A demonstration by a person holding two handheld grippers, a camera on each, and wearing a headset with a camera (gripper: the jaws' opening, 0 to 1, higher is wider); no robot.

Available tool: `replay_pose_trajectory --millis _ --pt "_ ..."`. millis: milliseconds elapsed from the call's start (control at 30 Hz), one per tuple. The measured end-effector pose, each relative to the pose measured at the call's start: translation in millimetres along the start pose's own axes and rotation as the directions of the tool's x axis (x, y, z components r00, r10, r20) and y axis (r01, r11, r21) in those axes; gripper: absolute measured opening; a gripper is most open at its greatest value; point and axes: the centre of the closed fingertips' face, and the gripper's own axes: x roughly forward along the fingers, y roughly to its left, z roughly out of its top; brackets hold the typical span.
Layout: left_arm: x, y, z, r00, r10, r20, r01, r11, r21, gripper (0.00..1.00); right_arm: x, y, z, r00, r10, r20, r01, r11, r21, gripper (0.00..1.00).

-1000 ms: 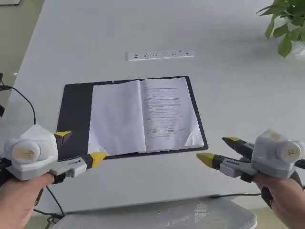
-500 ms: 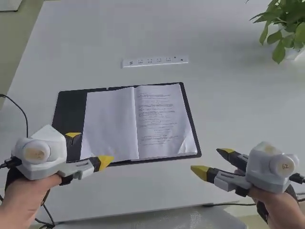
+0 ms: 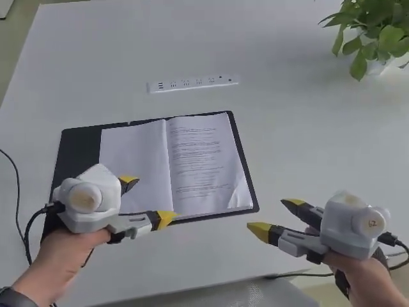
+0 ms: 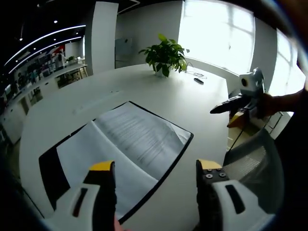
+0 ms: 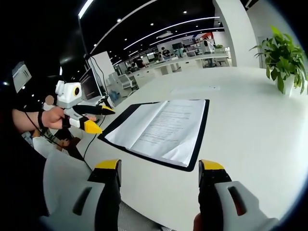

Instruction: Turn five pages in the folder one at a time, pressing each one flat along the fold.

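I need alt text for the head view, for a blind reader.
An open black folder of white printed pages lies on a white table. The left gripper and right gripper, grey with yellow tips, hover open near its front edge. Beyond are a white power strip and a green plant.

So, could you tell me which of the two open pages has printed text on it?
The right page carries lines of print from top to bottom; the left page is blank white.
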Motion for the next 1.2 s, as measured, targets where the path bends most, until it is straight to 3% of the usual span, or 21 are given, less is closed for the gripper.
replay_pose_trajectory --millis 333,567,900,1200 --pt "47.9 -23.1 10.3 0.9951 -0.096 -0.021 0.097 0.994 0.049 0.66 0.6 -2.1 -2.9 0.9999 -0.007 -0.009 0.007 1.000 0.016 0.63" --pt "74.7 -33.1 14.7 0.9901 -0.136 -0.032 0.138 0.988 0.064 0.65 2.6 -3.0 -1.8 0.9999 -0.006 -0.011 0.006 1.000 0.022 0.62" --pt "122.8 -39.7 22.4 0.9916 -0.129 -0.013 0.129 0.991 0.020 0.61 11.0 -1.6 -2.3 0.9996 0.013 -0.026 -0.012 1.000 0.016 0.61" --pt "159.1 -43.2 3.9 0.9946 -0.074 -0.072 0.075 0.997 0.013 0.57 15.7 -1.7 0.8 0.9993 0.026 -0.028 -0.026 0.999 0.025 0.60"
